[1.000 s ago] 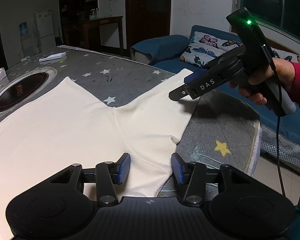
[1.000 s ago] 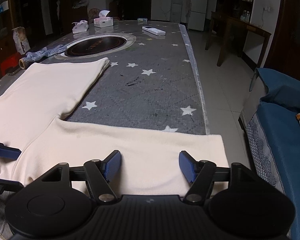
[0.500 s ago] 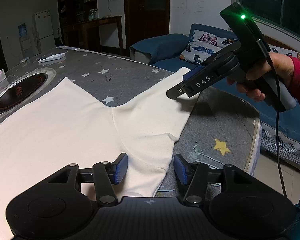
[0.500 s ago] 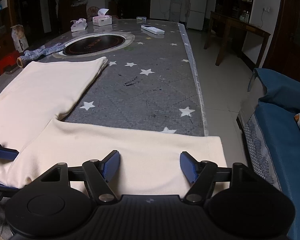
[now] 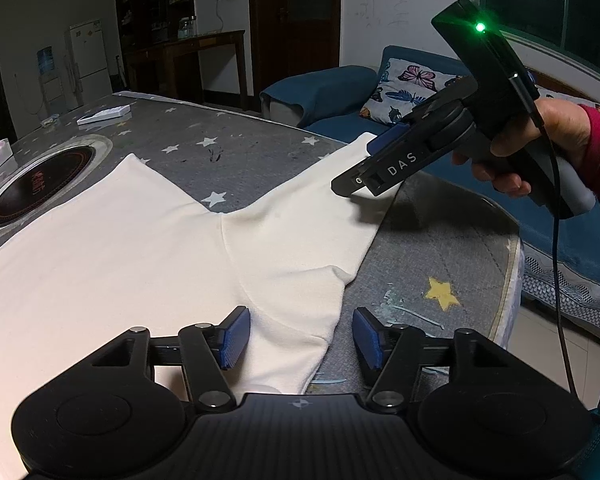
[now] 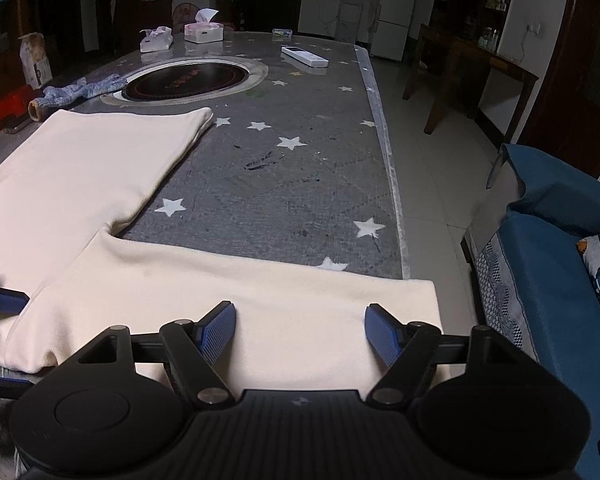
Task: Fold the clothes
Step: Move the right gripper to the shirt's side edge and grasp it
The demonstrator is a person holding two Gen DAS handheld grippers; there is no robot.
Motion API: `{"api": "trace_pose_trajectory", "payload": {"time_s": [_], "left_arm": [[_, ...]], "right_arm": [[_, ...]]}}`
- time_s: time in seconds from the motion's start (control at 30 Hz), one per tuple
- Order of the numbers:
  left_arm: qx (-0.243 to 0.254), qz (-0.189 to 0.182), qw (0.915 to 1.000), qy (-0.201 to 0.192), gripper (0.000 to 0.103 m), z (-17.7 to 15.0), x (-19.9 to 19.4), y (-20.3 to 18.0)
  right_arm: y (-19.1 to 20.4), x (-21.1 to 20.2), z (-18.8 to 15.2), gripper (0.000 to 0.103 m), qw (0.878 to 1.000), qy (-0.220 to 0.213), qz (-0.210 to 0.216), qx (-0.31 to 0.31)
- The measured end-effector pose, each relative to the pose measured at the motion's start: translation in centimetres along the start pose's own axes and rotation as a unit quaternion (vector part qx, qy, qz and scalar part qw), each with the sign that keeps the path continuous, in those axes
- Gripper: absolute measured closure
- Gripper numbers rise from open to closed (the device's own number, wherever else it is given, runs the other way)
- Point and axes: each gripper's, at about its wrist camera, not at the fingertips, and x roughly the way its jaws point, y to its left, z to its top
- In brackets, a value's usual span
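A cream long-sleeved garment (image 5: 112, 240) lies flat on the grey star-patterned table (image 5: 440, 248). My left gripper (image 5: 301, 336) hovers over the shoulder end of its sleeve (image 5: 292, 280). Its jaws are opening, and cloth lies below the gap without the pads pressing it. My right gripper (image 6: 300, 334) hangs above the cuff end of the same sleeve (image 6: 260, 292), jaws also opening, pads off the cloth. The left wrist view shows a hand (image 5: 540, 148) holding the right gripper (image 5: 374, 164) over the cuff. The garment's body (image 6: 80, 176) spreads toward the far left.
A round black cooktop (image 6: 184, 80) is set into the table beyond the garment. A bluish rag (image 6: 80, 90), tissue boxes (image 6: 204, 30) and a white remote (image 6: 304, 56) lie further back. A blue sofa (image 6: 560, 248) stands past the table's right edge (image 6: 392, 184).
Both grippers' jaws have spread wider over the sleeve. The right gripper, seen from the left wrist, has tipped slightly upward. The garment has stayed flat.
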Motion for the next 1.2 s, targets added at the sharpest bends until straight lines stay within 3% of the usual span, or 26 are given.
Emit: {"api": "trace_pose_trajectory", "payload": {"time_s": [0.63, 0.97, 1.2], "left_arm": [[-0.003, 0.011, 0.9999, 0.005, 0.033, 0.0, 0.1, 0.0], [-0.005, 0.015, 0.9998, 0.007, 0.030, 0.2, 0.4, 0.0], [-0.007, 0.016, 0.9998, 0.008, 0.030, 0.2, 0.4, 0.1]], "right_arm": [[-1.0, -0.2, -0.4, 0.029, 1.000, -0.006, -0.015, 0.004], [-5.4, -0.9, -2.6, 0.029, 0.996, -0.013, -0.010, 0.087], [-8.4, -1.2, -4.5, 0.033, 0.986, -0.024, 0.020, 0.161]]}}
